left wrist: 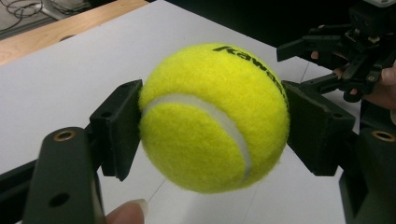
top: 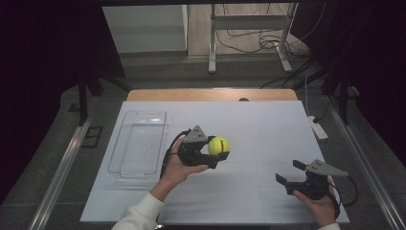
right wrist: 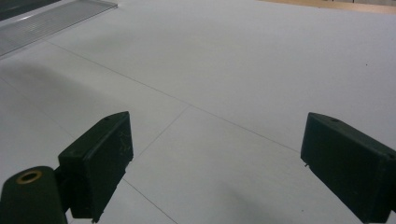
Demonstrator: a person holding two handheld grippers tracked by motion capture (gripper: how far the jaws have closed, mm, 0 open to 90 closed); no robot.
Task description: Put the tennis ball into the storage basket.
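Currently the left gripper (top: 213,152) pinches the tennis ball (top: 219,145) mid-frame, above the white sheet; clear plastic tray (top: 137,143) lies just left, nearer this hand; right gripper (top: 289,172) spread, holding nothing, lower right.

The left gripper (top: 216,152) is a matte black plastic tool with a grey three-cornered plate on top and a black cable looping from its rear. Its fingers (left wrist: 117,130) are flat, rectangular black pads on arms carrying brass-ringed screw holes. The right gripper (top: 290,172) is built alike: the same grey plate, black cable and blocky black fingers (right wrist: 100,163). A white sleeve (top: 140,214) covers the left forearm
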